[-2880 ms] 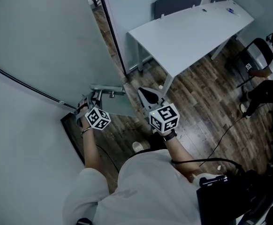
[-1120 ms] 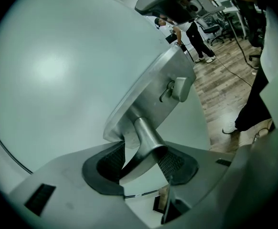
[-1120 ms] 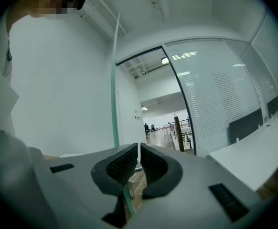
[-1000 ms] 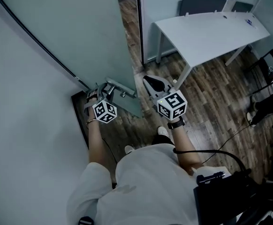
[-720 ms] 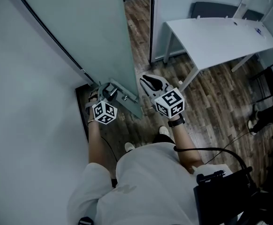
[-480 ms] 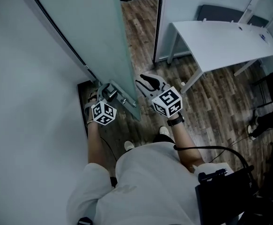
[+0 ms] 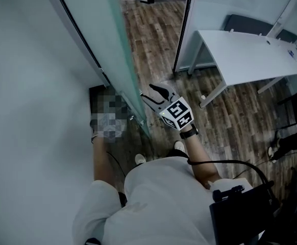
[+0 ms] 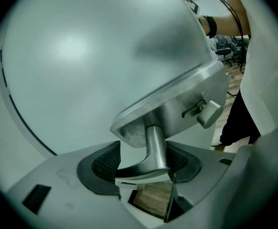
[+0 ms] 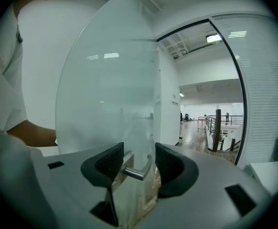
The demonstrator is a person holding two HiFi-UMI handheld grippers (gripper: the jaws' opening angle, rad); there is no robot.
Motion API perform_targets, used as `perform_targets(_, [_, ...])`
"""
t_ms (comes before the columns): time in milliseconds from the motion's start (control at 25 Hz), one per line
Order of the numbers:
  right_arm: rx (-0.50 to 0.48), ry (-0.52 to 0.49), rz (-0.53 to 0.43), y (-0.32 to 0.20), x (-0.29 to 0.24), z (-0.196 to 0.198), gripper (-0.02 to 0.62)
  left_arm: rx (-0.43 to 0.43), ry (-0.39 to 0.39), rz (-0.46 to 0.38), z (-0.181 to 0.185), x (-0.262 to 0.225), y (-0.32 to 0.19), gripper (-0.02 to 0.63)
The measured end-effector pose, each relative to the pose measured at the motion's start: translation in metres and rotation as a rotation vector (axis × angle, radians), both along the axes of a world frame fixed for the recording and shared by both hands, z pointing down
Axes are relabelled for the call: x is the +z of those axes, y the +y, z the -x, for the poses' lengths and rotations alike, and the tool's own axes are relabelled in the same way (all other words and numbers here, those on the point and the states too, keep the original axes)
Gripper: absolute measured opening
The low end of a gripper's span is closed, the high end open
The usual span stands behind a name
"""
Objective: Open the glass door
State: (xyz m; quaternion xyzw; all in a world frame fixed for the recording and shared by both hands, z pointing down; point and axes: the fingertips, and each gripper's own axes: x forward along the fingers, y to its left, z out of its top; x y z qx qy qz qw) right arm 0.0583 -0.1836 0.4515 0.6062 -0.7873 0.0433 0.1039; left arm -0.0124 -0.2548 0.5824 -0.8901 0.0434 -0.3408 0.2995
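Observation:
The frosted glass door stands edge-on to me in the head view, swung wide. Its steel lock plate carries a lever handle and a thumb turn. My left gripper is around that lever; its jaws are opening and the pads stand off the metal. In the head view this gripper is hidden. On the door's other side, my right gripper has the opposite lever between its opening jaws, untouched.
A white wall lies close on the left. The black door frame post and a white table with a dark chair stand to the right. Beyond the doorway is a wood-floored corridor with a railing.
The door has swung further open, from slanted to edge-on, and the doorway gap has widened. Both hands moved along with the handles toward the left wall.

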Motion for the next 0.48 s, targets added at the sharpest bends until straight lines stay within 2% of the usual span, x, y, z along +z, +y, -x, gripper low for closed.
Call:
perform_targets(200, [-0.094, 0.064, 0.040, -0.010, 0.010, 0.033, 0.187, -0.025, -0.009, 0.000, 0.023, 0.000, -0.001, 0.235])
perform_targets(360, [-0.222, 0.147, 0.100, -0.025, 0.037, 0.081, 0.186, -0.052, 0.001, -0.008, 0.056, 0.014, -0.010, 0.235])
perform_targets(480, [-0.279, 0.213, 0.128, -0.035, 0.054, 0.108, 0.186, -0.079, -0.004, -0.015, 0.077, 0.021, -0.017, 0.235])
